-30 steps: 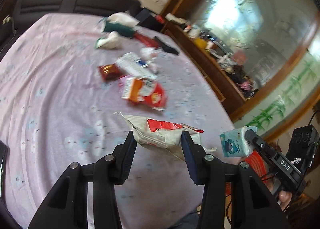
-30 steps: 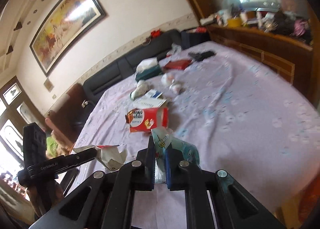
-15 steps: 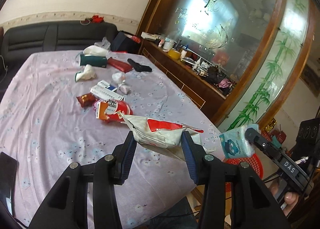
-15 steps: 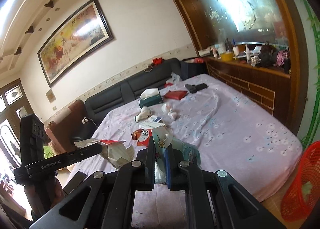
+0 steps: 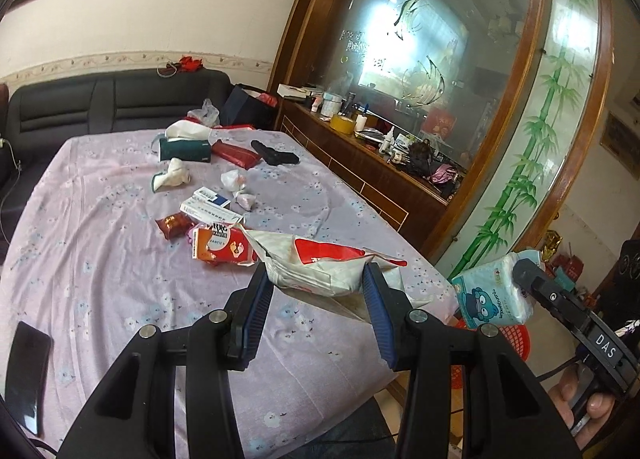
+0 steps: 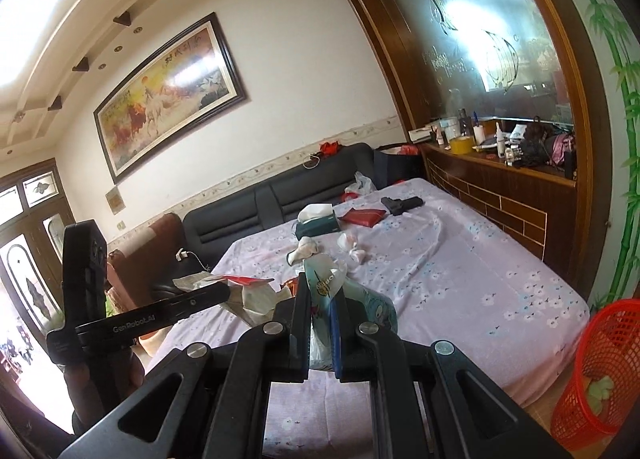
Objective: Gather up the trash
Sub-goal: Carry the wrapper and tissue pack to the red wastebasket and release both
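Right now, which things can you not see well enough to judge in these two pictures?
- Red basket: right wrist view, cut by the edge; contents unclear.
- Blue tissue pack: right wrist view, the right gripper covers it.
- White wrapper: left wrist view, print unreadable, left gripper hides its sides.

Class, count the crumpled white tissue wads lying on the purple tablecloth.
3: one beside the green tissue box, two near the blue-and-white carton, a larger and a smaller. Others may be hidden.

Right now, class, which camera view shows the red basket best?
The right wrist view: the red basket stands on the floor beside the table, its mesh wall and rim showing. The left wrist view shows only a red strip of it behind the right gripper and tissue pack.
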{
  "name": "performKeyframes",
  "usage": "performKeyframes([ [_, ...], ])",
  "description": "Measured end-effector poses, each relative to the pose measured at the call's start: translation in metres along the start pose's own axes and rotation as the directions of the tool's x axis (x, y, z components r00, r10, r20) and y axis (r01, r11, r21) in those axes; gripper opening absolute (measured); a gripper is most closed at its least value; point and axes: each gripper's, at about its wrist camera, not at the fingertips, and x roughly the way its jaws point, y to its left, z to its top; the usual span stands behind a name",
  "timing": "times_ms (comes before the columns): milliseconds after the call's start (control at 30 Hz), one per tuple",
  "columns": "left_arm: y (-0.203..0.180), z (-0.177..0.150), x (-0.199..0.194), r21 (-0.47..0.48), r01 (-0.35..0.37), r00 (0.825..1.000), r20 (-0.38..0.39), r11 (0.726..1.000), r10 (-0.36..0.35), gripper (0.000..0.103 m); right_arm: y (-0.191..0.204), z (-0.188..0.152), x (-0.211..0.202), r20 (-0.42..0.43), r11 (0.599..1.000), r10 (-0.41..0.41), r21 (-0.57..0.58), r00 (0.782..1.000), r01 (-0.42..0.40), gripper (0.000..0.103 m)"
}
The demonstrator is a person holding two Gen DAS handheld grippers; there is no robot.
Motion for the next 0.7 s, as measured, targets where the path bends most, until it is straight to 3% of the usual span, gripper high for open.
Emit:
performKeyframes([
  [267,-0.026,0.006,0.005,0.066,0.013,1.0,0.017,0.998,-0.014,0.045,-0.011,0.002,-0.01,0.026,1.0,-0.019,0.018,0.999,0.019,0.008],
  [700,-0.072,0.011,0.033,0.135,0.077,0.997,-0.014,0.988,-0.076,0.045,-0.052,0.014,-0.047,0.101,0.99,-0.13,0.065,0.986,0.124,0.008],
])
